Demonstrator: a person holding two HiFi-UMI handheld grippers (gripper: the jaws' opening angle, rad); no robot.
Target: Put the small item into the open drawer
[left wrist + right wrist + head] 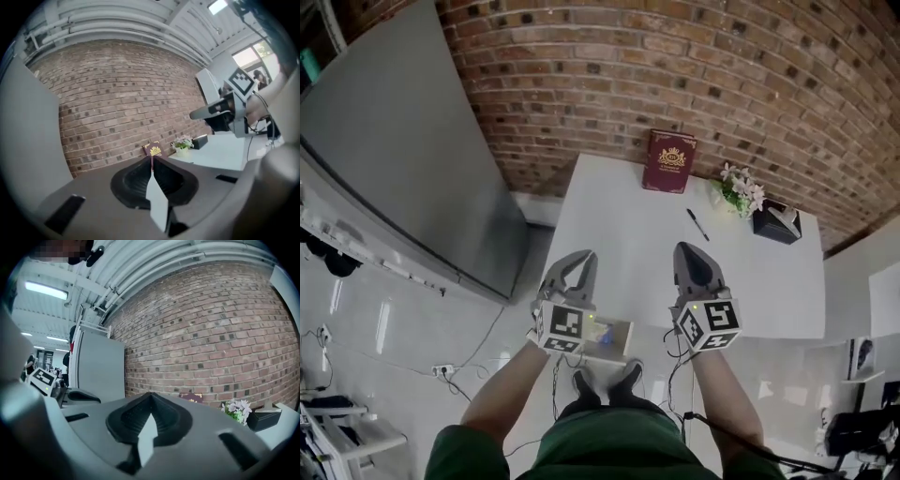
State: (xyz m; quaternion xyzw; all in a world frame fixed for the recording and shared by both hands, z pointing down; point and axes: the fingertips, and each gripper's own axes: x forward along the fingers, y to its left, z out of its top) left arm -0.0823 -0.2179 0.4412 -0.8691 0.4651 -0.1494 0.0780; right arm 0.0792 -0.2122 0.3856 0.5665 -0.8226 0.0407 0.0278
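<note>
A black pen lies on the white table, right of its middle and well beyond both grippers. My left gripper is held high over the table's near left edge; its jaws meet in a thin line with nothing between them. My right gripper hangs beside it over the near edge, its jaws also closed and empty. Just under the left gripper a pale box-like shape shows at the table's near edge; it may be the open drawer.
At the table's far edge, against the brick wall, stand a dark red book, a small pot of flowers and a black box. A big grey panel stands on the left. Cables lie on the floor.
</note>
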